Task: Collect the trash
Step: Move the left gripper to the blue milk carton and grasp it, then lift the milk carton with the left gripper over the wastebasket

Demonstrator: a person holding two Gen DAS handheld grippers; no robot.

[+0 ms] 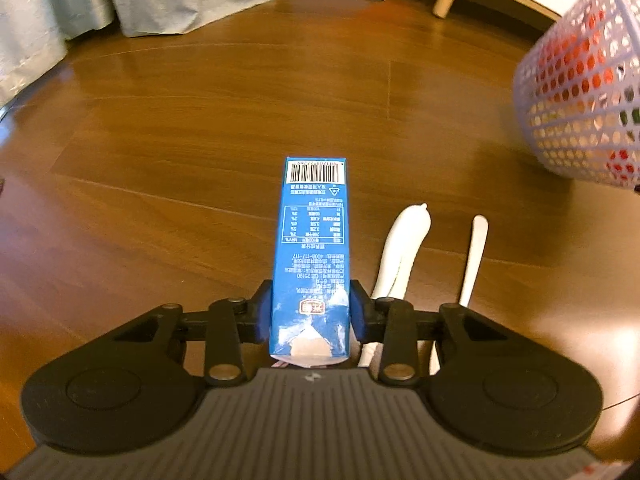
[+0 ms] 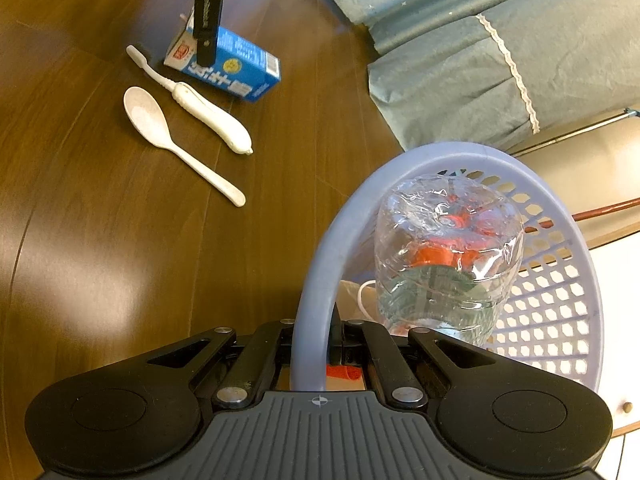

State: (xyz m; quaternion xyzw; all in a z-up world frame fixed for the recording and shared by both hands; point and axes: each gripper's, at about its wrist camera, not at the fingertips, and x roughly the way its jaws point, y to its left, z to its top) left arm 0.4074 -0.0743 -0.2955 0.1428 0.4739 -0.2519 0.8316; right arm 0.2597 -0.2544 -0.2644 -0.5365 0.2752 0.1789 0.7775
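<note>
the left tongs (image 1: 311, 312) are clenched on a blue milk carton (image 1: 311, 248), their blue pads pressed against its two long sides near the torn, opened end at the bottom centre of the left wrist view, with the barcode end pointing away toward the middle of the frame. in the right wrist view the same carton (image 2: 224, 65) sits in the upper left, lying against the brown wooden floor (image 2: 100, 240), with the black arm of the left tongs coming down onto it from the top edge. just beside the carton, lower and to the left, lies a white toothbrush (image 2: 196, 104), and next to that, a little apart, a white spoon (image 2: 168, 136) with its bowl toward the upper left. the right tongs (image 2: 316, 344) are closed on the near rim of a pale purple plastic basket (image 2: 560, 320), which fills the lower right of that view. inside the basket a clear plastic bottle (image 2: 444, 256) stands out, with something red showing through it and a scrap of red at the bottom near the rim. from the left wrist view the basket (image 1: 580, 92) appears at the right edge, well apart from the carton, with red showing through its holes. grey-blue cloth (image 2: 460, 52) hangs across the upper right of the right wrist view.
</note>
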